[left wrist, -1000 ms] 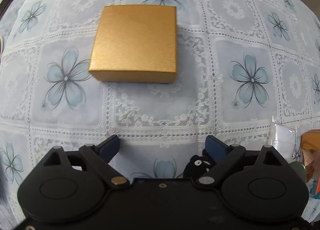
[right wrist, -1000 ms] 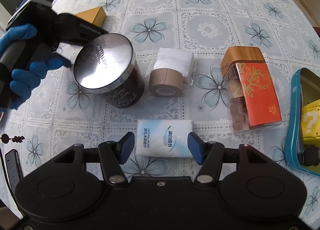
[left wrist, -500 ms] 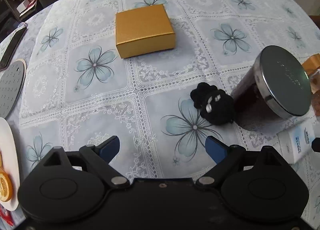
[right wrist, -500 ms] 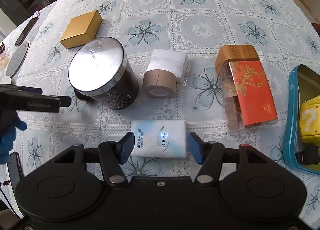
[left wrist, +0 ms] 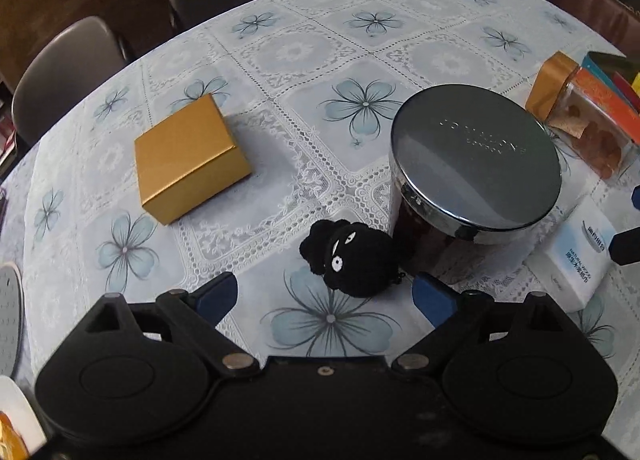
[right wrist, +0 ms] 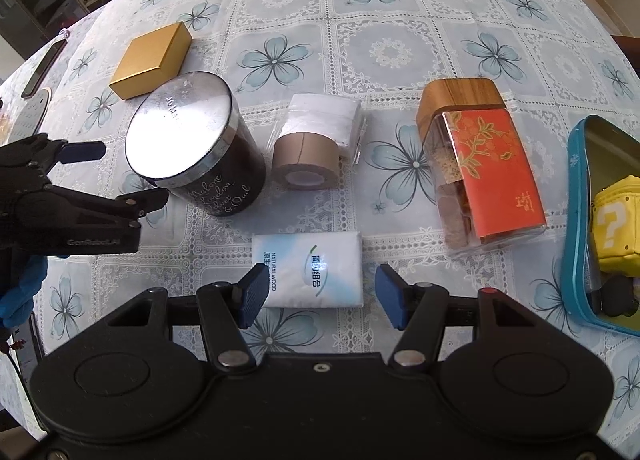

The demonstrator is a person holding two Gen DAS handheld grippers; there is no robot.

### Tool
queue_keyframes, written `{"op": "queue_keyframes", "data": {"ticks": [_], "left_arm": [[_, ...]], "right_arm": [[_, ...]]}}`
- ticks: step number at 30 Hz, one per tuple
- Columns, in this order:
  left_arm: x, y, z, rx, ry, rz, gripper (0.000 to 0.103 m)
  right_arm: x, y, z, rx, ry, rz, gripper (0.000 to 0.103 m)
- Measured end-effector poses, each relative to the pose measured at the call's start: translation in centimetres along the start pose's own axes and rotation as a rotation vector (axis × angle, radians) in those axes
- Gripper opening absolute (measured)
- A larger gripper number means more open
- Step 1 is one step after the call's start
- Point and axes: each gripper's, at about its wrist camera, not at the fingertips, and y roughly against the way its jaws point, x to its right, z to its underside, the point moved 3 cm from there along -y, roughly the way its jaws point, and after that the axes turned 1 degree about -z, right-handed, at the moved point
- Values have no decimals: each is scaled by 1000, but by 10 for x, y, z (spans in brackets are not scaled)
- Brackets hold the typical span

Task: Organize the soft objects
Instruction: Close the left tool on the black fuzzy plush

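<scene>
— Two grippers; status?
— My left gripper [left wrist: 324, 294]: jaws apart, black plush toy [left wrist: 354, 262] on the table [left wrist: 360, 40] before them. My right gripper [right wrist: 318, 294]: jaws apart, flanking tissue pack [right wrist: 308, 268], not pressing.

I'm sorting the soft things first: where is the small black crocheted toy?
Left wrist view: the small black crocheted toy lies on the tablecloth, against the silver-lidded dark jar, just ahead of the open left gripper.

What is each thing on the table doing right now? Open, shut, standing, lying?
Black toy: lying loose beside the jar.
Jar: upright, lid on.
Gold box: shut, flat.
Tissue pack: lying flat, ungripped.
Tape roll: on its side.
Snack box: lying down.
Left gripper: open, empty.
Right gripper: open.
</scene>
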Motion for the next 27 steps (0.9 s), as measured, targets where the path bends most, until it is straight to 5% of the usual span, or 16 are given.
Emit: {"op": "queue_keyframes", "data": {"ticks": [10,13,14,20,27], "left_arm": [[8,-24,0,116,-371,21,93],[7,-23,-1,105,-410,116,66],[5,-23,-2,89,-395,160,54],[-6,-27,-6,39,-242,172,51],[-20,-4,21,-244,145,125,51]], "right_arm": [[-3,-8,-1,-22,3,18,57],[-4,-9,-1,-28,2,19,57],[-4,-9,-1,-28,0,20,57],[-5,-5,-3,-22,5,23,57],[-7,1,-1,-3,36,1,57]]}}
